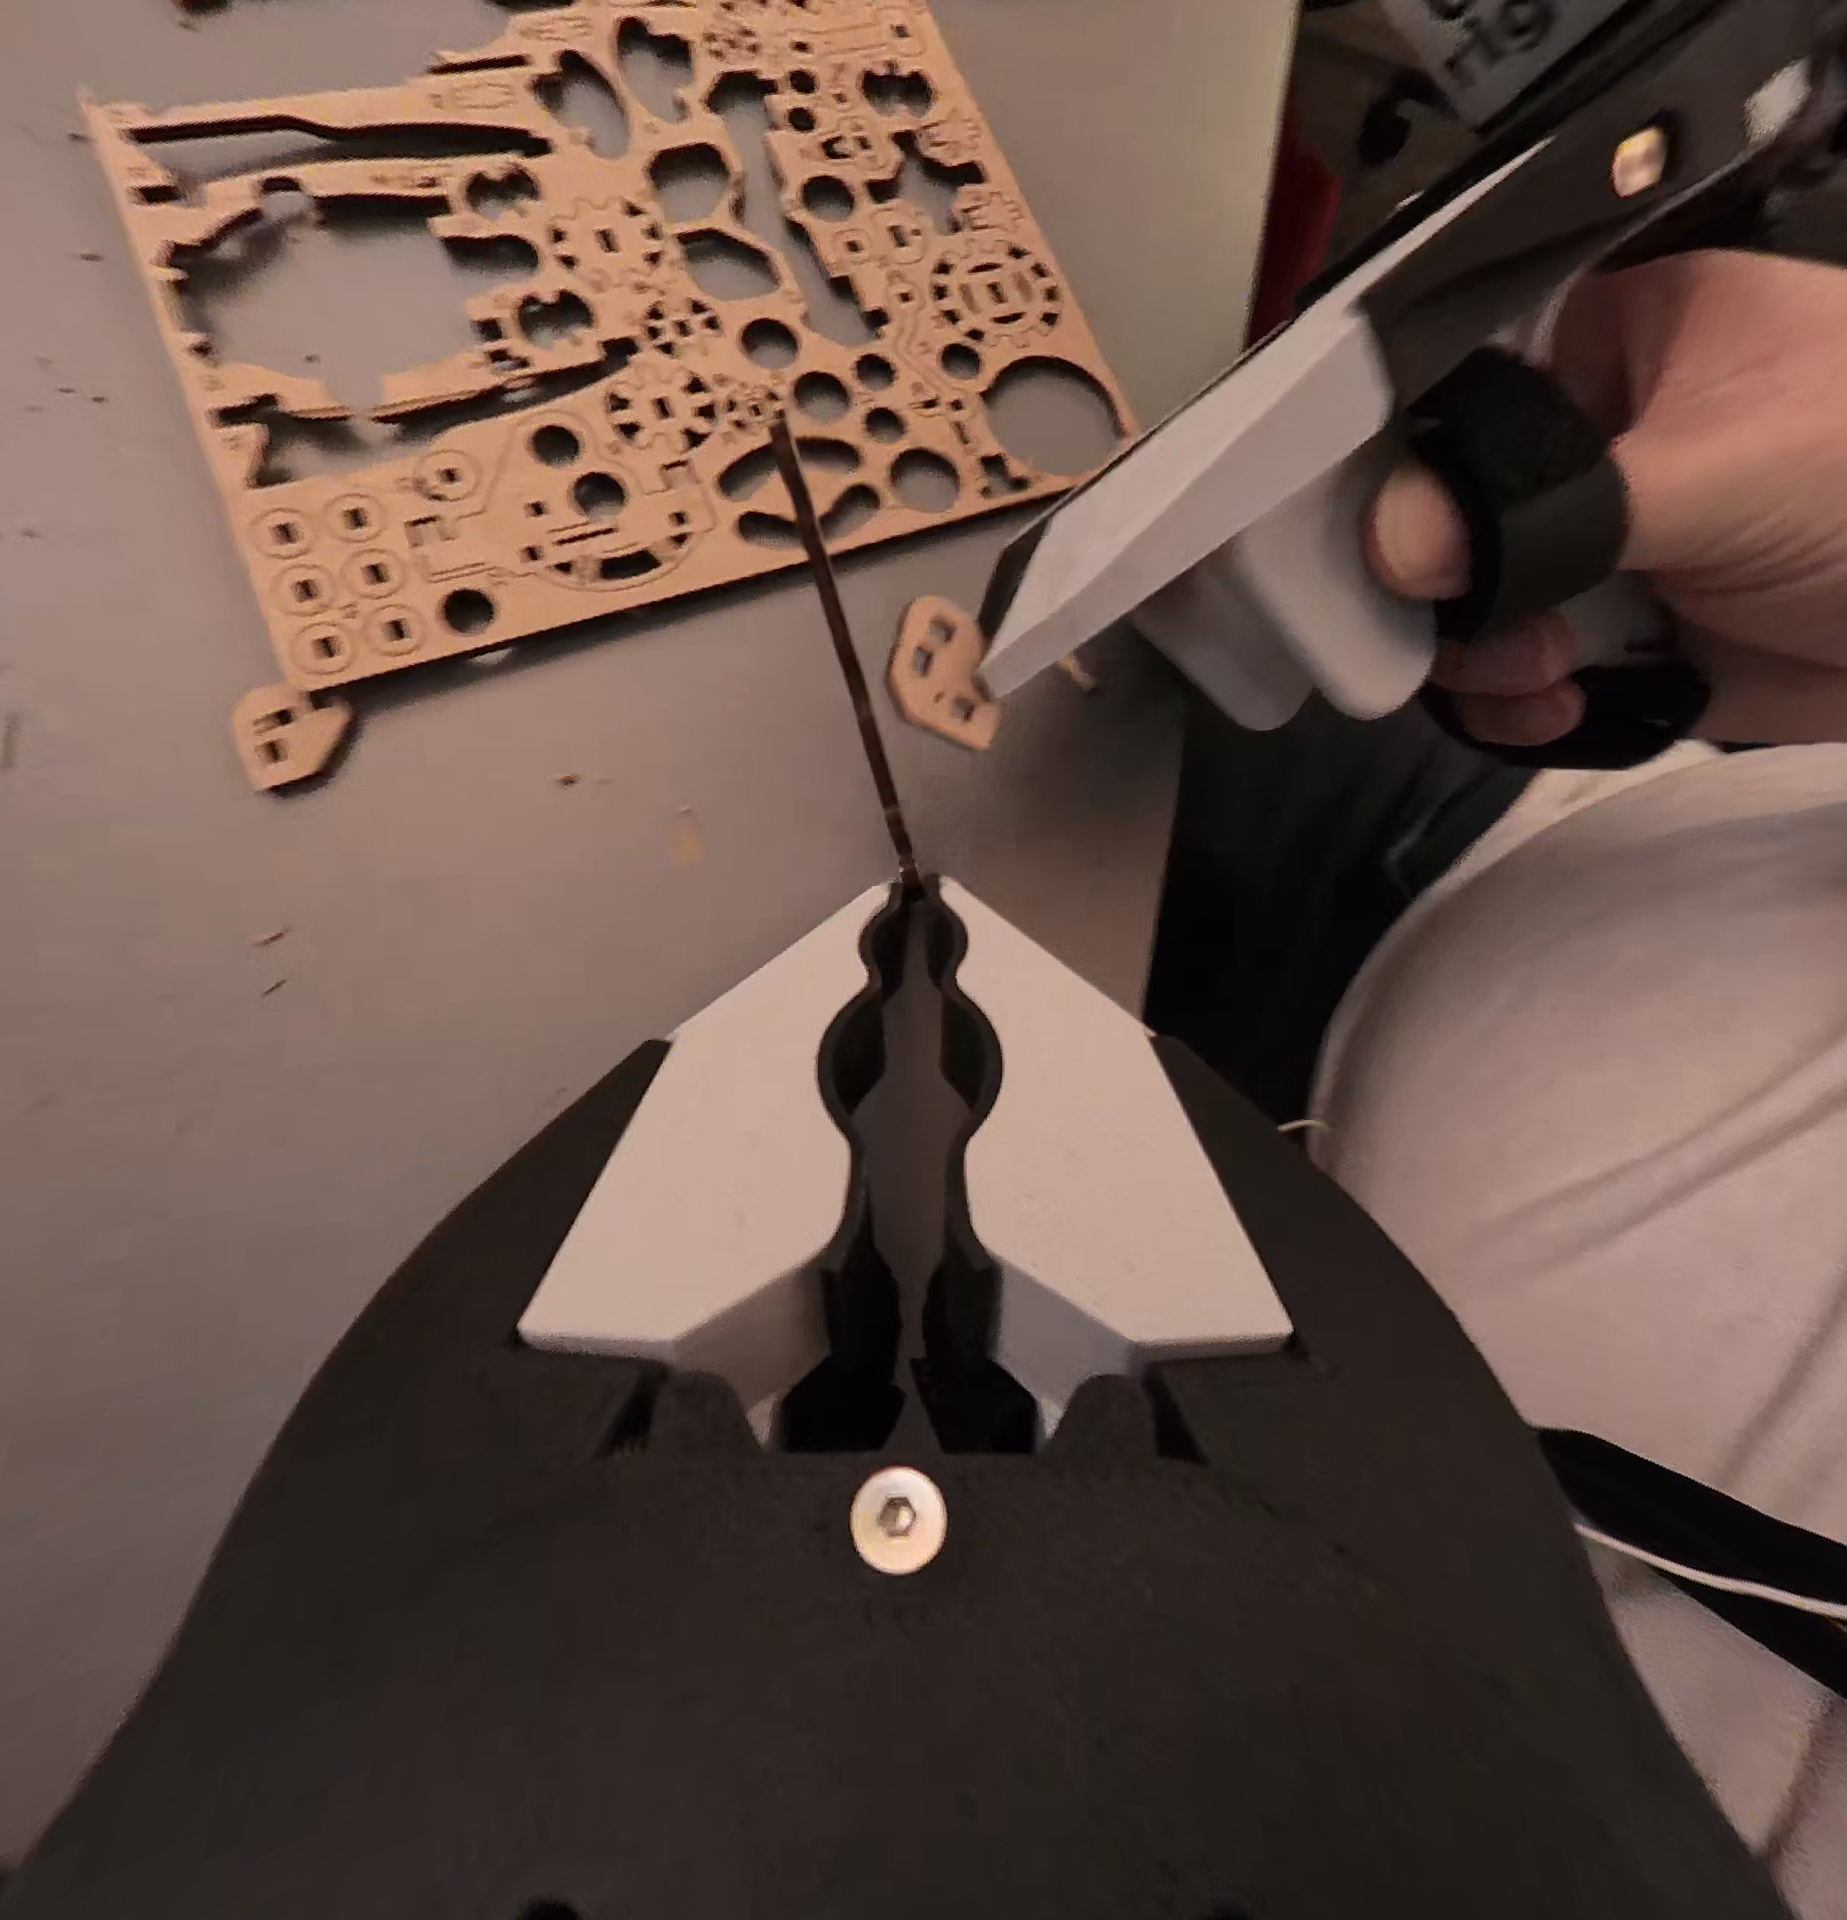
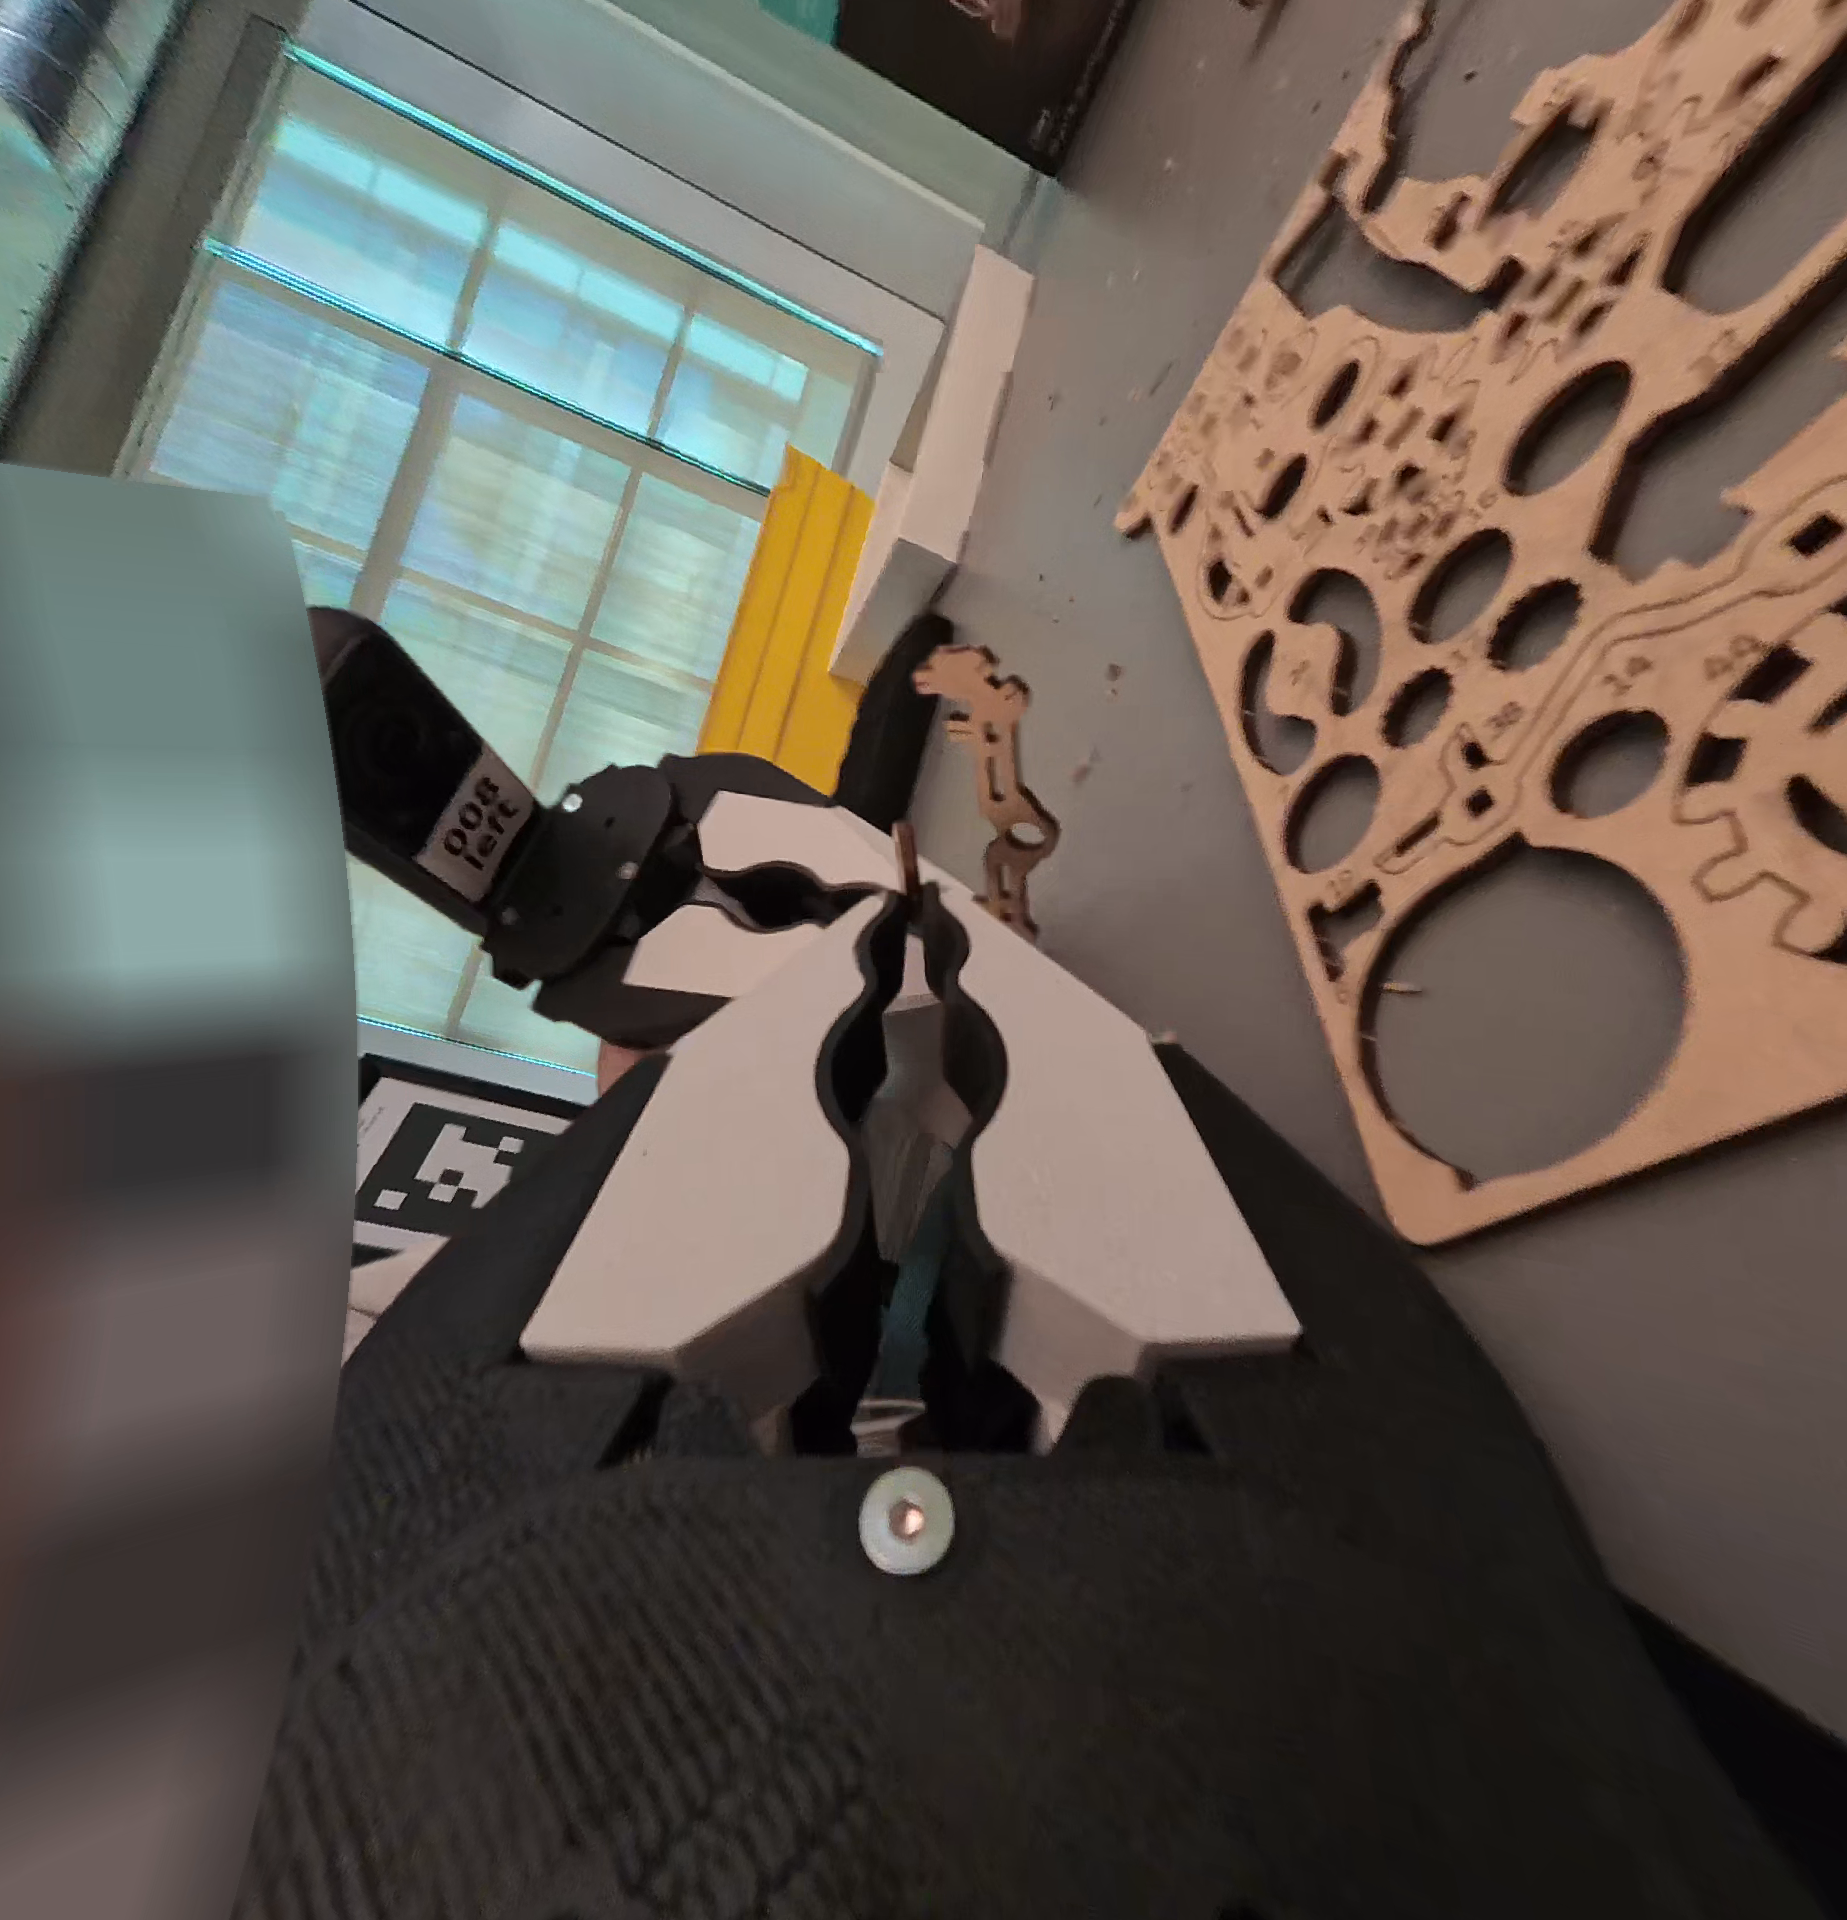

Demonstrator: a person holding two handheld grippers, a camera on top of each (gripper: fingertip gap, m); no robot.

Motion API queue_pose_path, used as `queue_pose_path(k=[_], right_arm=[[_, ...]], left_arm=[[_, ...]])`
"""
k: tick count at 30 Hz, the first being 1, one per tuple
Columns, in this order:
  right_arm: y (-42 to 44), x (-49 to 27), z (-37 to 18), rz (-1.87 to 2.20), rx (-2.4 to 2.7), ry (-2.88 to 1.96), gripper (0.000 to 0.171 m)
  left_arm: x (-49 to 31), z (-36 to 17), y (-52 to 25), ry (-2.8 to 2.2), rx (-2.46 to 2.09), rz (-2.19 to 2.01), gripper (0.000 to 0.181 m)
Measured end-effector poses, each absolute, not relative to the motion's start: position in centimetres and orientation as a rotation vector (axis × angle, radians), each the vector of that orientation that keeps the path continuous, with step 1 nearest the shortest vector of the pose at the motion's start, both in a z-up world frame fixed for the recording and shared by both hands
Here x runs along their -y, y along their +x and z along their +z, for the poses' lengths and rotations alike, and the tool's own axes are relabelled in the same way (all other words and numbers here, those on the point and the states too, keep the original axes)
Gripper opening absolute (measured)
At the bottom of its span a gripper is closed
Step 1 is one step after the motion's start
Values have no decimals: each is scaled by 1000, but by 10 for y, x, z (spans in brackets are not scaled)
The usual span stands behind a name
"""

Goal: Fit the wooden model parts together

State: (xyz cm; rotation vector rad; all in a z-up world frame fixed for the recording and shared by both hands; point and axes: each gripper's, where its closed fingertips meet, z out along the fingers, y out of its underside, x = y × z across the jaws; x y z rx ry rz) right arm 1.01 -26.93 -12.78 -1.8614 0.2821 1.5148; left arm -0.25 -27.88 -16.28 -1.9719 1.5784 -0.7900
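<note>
My left gripper (image 1: 911, 885) is shut on a long flat wooden part (image 1: 841, 644), which shows edge-on as a thin dark strip pointing away over the table. In the right wrist view the same part (image 2: 1002, 790) shows broadside, with cut-out holes, held by the left gripper (image 2: 883, 888). My right gripper (image 2: 908, 896) is shut on a small wooden piece (image 2: 906, 857) that sticks out of its tips. In the left wrist view the right gripper (image 1: 986, 681), held by a hand, comes in from the upper right with the small slotted piece (image 1: 934, 675) at its tips, to the right of the long part.
A punched-out wooden parts sheet (image 1: 586, 312) lies on the grey table (image 1: 171, 935), also in the right wrist view (image 2: 1521, 727). A second small slotted piece (image 1: 285, 732) lies at the sheet's near left corner. Wood splinters dot the table. The table edge (image 1: 1199, 727) runs down the right. My left and right fingertips are right by each other.
</note>
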Motion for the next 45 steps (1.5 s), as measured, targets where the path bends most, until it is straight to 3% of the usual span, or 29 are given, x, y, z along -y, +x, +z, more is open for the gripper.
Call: queue_pose_path(k=[1, 15, 30, 45], right_arm=[[9, 269, -125, 1505, -274, -1835, 1], [-20, 233, -99, 1473, -232, -1680, 0], [-59, 141, -40, 1465, 81, -1394, 1], [-98, 85, -49, 1345, 214, -1544, 1]], left_arm=[[273, -163, -7, -1966, -1559, -723, 1], [204, -140, -47, -1903, -1164, -345, 1], [126, -89, -68, -1804, -585, -482, 0], [86, -89, -97, -1830, -392, -426, 0]])
